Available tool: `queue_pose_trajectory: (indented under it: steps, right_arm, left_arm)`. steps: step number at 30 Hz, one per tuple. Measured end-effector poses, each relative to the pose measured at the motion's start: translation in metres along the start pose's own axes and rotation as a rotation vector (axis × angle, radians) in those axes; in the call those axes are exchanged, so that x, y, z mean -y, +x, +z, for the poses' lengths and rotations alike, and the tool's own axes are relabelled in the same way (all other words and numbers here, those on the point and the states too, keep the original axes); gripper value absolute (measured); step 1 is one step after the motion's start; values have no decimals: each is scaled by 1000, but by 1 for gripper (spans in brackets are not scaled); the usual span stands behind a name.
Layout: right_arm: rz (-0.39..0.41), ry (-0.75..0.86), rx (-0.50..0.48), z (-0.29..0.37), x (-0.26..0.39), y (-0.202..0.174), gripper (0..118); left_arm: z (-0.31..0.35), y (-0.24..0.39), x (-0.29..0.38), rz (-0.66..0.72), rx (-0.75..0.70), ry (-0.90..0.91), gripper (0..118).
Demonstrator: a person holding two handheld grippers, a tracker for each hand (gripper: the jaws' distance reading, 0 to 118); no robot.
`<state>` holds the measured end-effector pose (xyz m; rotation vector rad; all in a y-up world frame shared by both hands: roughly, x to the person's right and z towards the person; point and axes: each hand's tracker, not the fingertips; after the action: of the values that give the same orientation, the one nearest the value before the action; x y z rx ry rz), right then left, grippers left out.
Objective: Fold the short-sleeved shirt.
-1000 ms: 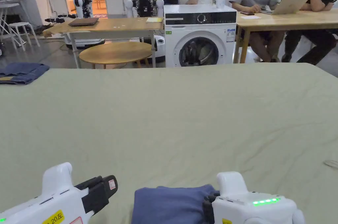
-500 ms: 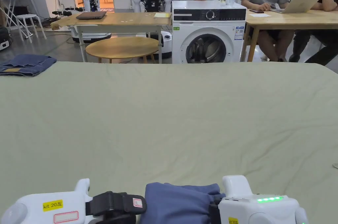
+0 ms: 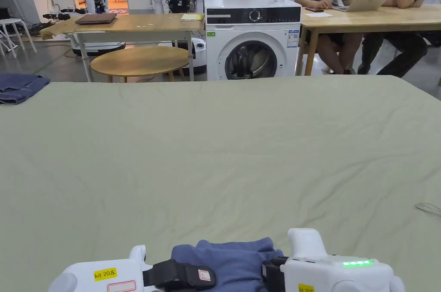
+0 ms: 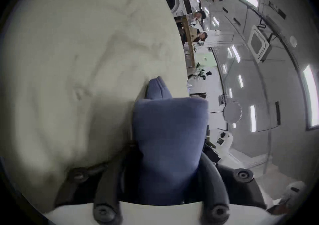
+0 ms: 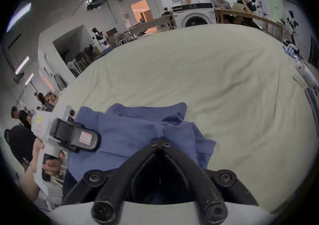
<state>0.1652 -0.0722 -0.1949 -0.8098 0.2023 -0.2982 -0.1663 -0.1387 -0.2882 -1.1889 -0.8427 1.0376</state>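
Your blue shirt (image 3: pixel 228 260) sits bunched at the near edge of the worktop (image 3: pixel 224 142), which is covered in a pale green sheet. The rest of that sheet lies bare and lightly creased.

Your right gripper (image 5: pixel 161 144) has its fingers pressed together on a fold of the shirt; in the right gripper view the two black fingers meet at a point with blue cloth gathered around the tips. In the head view it shows as a white body with a green light strip, at the shirt's right side.

Your left gripper (image 4: pixel 170 168) holds the shirt from the left. In the left gripper view a thick roll of blue cloth fills the gap between its fingers, with both fingers lying against it. The head view shows its black end over the shirt's left edge.

A second, darker blue garment (image 3: pixel 19 88) lies folded at the far left corner of the worktop, well apart from the shirt.

Beyond the worktop stand a washing machine (image 3: pixel 252 38) and wooden tables, with people seated at the right-hand table.
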Motion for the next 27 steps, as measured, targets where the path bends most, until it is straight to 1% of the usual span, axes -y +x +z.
queue_pose_trajectory:
  steps: [1,2,3,4,6,9,12,14,17,20,22,27]
  right_arm:
    - [-29,7,-23,4,-1,3,0]
    - [-50,15,-40,8,-3,4,0]
    - [-53,31,-45,13,-4,5,0]
    - [-38,44,-35,18,-6,3,0]
    - [16,84,-7,27,-12,-3,0]
    - [29,106,-16,35,-24,-12,0]
    - [35,128,-31,32,-36,-23,0]
    - [47,133,-33,26,-41,-33,0]
    - [50,122,-60,11,-48,-51,0]
    - [67,100,-85,-9,-54,-74,0]
    - [86,83,-106,-21,-58,-90,0]
    - [121,59,-134,-44,-69,-118,0]
  left_arm:
    - [3,0,1,18,12,5,25]
    - [6,1,1,5,1,4,25]
    - [8,3,1,-1,-1,8,24]
    - [13,3,0,-8,3,9,24]
    - [23,6,-2,-10,11,15,24]
    - [55,8,-12,-21,18,39,24]
    - [107,6,-26,-44,-33,127,24]
    - [147,-2,-34,-18,-53,203,24]
    - [210,-14,-45,11,-102,319,24]
    - [268,-33,-57,89,-162,404,24]
    - [303,-44,-63,114,-178,455,24]
    - [361,-64,-76,144,-220,558,24]
